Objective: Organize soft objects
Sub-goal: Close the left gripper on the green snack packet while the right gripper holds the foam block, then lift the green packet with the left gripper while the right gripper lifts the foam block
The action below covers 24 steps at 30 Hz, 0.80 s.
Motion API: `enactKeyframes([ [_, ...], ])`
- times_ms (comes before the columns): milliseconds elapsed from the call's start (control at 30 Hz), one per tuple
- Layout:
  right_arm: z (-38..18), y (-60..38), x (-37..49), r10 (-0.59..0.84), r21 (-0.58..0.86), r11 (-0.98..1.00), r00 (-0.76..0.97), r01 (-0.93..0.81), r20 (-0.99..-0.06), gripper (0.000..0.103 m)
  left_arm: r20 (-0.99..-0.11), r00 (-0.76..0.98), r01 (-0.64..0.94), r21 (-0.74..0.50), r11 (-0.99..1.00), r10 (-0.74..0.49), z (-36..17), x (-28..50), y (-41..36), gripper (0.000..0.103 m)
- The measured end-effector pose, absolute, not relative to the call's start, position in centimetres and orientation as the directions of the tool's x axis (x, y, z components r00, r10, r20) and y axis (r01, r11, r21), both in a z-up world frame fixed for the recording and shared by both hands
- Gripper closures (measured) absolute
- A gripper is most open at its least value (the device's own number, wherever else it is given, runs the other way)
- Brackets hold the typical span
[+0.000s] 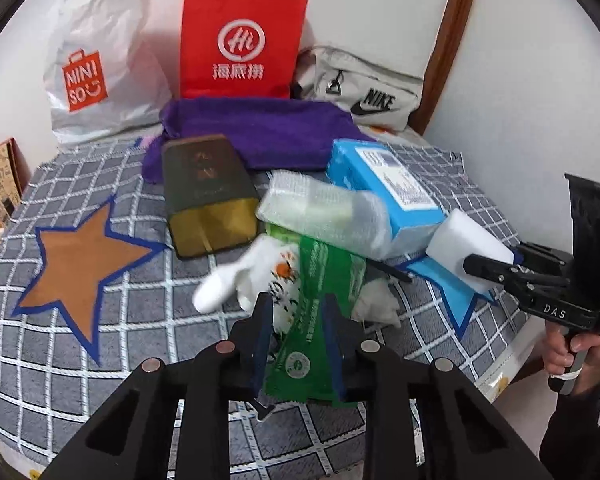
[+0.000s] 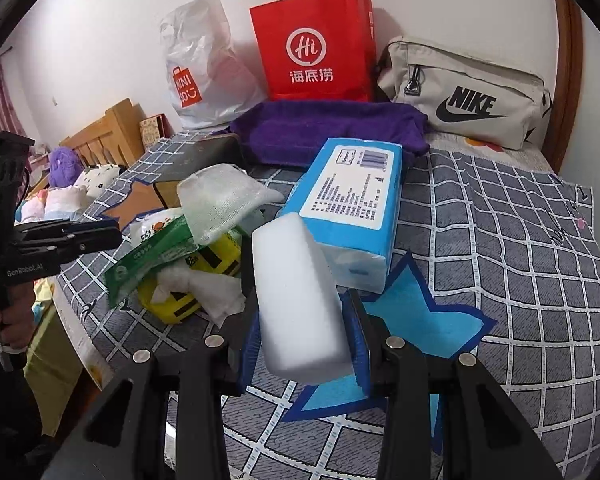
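The left hand-held gripper point(image 1: 296, 312) is gripping a green packet point(image 1: 320, 280) beside the blue tissue pack point(image 2: 352, 208), while the right hand-held gripper point(image 2: 304, 312) is clamping a white sponge block point(image 2: 300, 300) before it. Most things are lying unsorted there; sorting is barely starting.

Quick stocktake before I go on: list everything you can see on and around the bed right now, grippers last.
Green packet: 1, green, between the left pads.
White sponge block: 1, white, between the right pads.
Tissue pack: 1, blue, centre pile.
Bubble-wrapped item: 1, whitish, on the pile.
Yellow pack: 1, under the pile.
Dark box: 1, green-gold, left of the pile.
Purple towel: 1, behind.
Bags: red, white, grey, at the wall.
Left gripper, right gripper: shut on their items.
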State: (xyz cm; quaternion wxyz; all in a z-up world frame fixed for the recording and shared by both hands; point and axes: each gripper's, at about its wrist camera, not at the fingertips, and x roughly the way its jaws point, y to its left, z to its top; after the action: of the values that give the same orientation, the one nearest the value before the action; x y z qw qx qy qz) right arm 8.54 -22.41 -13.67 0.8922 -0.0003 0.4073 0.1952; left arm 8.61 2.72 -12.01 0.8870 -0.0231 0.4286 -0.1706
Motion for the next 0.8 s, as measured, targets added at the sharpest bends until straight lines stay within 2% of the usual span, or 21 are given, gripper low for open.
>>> enactKeyframes([
  [100,-13.9,-22.5,8.7,0.345,0.16,0.925,0.585,-0.345,-0.734,0.064,-0.744,0.567,0.314,-0.201,0.928,-0.353,-11.9,8.5,2.0,0.078],
  [133,-14.0,-22.5,8.7,0.345,0.161,0.925,0.584,-0.344,-0.735,0.064,-0.743,0.564,0.327,-0.199,0.924,-0.36,-11.8,8.6,1.5,0.071],
  [167,-14.0,-22.5,8.7,0.347,0.164,0.925,0.583,-0.344,-0.735,0.064,-0.74,0.566,0.34,-0.191,0.921,-0.363,-11.7,8.5,1.0,0.055],
  [233,-14.1,-22.7,8.8,0.349,0.169,0.925,0.582,-0.341,-0.735,0.064,-0.743,0.574,0.351,-0.159,0.923,-0.346,-11.8,8.6,0.0,0.039],
  [433,-14.7,-23.2,9.2,0.348,0.179,0.927,0.574,-0.331,-0.741,0.064,-0.79,0.574,0.335,-0.013,0.942,-0.215,-13.5,9.3,-2.0,0.039],
  [500,-14.9,-23.3,9.4,0.351,0.186,0.926,0.569,-0.329,-0.744,0.064,-0.8,0.571,0.326,0.012,0.945,-0.187,-14.0,9.6,-2.2,0.053],
  [533,-14.9,-23.2,9.4,0.353,0.187,0.925,0.566,-0.331,-0.745,0.064,-0.803,0.564,0.333,0.009,0.943,-0.192,-14.2,9.6,-2.2,0.067],
  [633,-14.8,-23.2,9.3,0.355,0.179,0.922,0.565,-0.344,-0.745,0.064,-0.795,0.561,0.352,-0.021,0.936,-0.229,-13.6,9.3,-1.7,0.074],
  [800,-13.6,-23.4,9.0,0.372,0.183,0.916,0.58,-0.358,-0.725,0.064,-0.784,0.57,0.324,-0.06,0.944,-0.245,-12.0,9.2,0.0,0.074],
])
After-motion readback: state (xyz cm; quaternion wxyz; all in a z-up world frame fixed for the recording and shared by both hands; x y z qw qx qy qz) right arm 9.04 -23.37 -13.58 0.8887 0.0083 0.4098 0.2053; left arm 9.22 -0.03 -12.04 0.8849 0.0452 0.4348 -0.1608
